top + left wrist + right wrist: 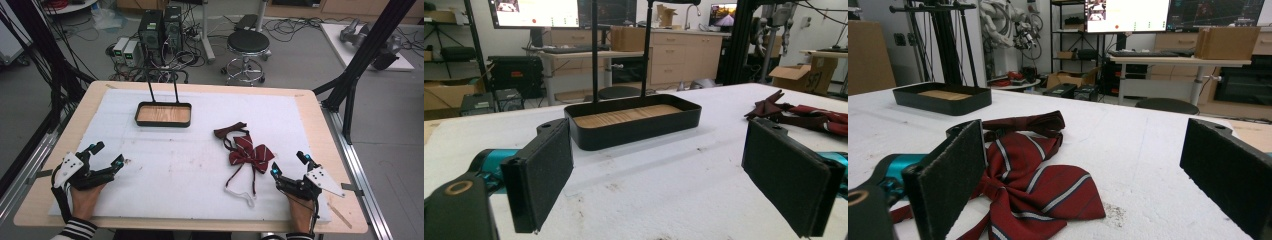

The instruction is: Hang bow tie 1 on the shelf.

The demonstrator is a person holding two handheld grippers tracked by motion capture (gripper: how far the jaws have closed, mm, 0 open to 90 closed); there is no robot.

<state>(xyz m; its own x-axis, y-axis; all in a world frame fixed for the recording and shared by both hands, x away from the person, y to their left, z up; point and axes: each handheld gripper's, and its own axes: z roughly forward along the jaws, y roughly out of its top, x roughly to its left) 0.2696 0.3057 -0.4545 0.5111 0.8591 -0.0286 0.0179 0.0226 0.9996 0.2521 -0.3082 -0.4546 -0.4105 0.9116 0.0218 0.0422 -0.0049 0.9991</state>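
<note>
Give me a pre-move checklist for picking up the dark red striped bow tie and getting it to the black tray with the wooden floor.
1. Right gripper jaws open wide and empty: ok.
2. Left gripper jaws open wide and empty: ok.
3. Dark red striped bow tie lies flat on the white padded mat, just ahead of the right gripper, not yet between its pads: ok.
4. Its thin white loop trails toward the table's near edge and could snag: cannot tell.
5. Black tray with the wooden floor holds nothing: ok.
6. Tray's two upright black rods stand at its far side, away from the approach: ok.
</note>
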